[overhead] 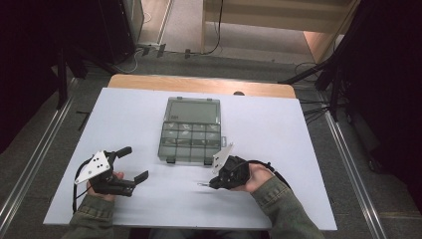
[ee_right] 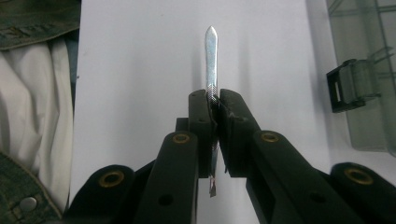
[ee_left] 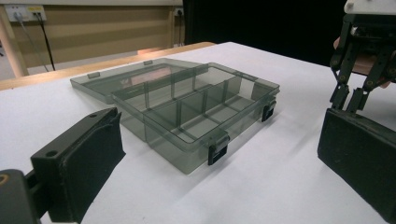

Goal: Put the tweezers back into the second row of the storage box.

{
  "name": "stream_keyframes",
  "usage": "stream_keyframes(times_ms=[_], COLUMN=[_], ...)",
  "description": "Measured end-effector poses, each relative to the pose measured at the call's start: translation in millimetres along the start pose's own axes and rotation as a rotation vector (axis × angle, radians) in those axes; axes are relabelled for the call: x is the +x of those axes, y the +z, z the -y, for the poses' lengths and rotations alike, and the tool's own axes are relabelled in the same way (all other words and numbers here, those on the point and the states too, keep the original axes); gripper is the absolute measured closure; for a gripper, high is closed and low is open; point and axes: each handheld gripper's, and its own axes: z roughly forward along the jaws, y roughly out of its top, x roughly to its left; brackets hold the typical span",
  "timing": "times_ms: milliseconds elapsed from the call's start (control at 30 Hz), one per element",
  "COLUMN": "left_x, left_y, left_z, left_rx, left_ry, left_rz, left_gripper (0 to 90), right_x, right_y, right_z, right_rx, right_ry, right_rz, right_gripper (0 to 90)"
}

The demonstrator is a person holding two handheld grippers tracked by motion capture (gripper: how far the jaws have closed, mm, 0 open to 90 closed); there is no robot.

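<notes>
My right gripper [ee_right: 213, 100] pinches a thin silver file [ee_right: 211, 60], its pointed tip sticking out past the jaws, low over the white bench [overhead: 298, 139]. My left gripper [overhead: 130, 164] gapes wide, empty. Between and beyond them sits the smoky-grey box [overhead: 190, 137], lid flat open.

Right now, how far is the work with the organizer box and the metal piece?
Done: the organizer box lies open, its lid flat behind it, and the compartments in sight look empty. In hand: the right gripper is shut on a thin metal tool, held over the white table near the box. The left gripper is open. Left, probably: putting the tool into a compartment.
</notes>
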Motion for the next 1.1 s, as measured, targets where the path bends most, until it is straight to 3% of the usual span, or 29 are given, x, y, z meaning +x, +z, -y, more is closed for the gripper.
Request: stream_keyframes(times_ms=[567,833,1100], left_x=[0.3,-0.8,-1.5], left_y=[0.5,0.1,-1.2], left_z=[0.2,0.3,0.2], left_rx=[0.005,0.007,0.001], left_ry=[0.003,0.003,0.004], left_rz=[0.003,0.003,0.0], left_gripper=[0.0,0.0,0.0], right_x=[-1.5,-9.3,-15.5], right_y=[-12.8,-22.4,-26.7], right_z=[-3.2,-0.1,-4.1], right_rx=[-0.155,-0.218,-0.254], right_ry=[0.016,0.071,0.087], right_rz=[0.068,0.134,0.191], right_gripper=[85.9,85.8,85.8])
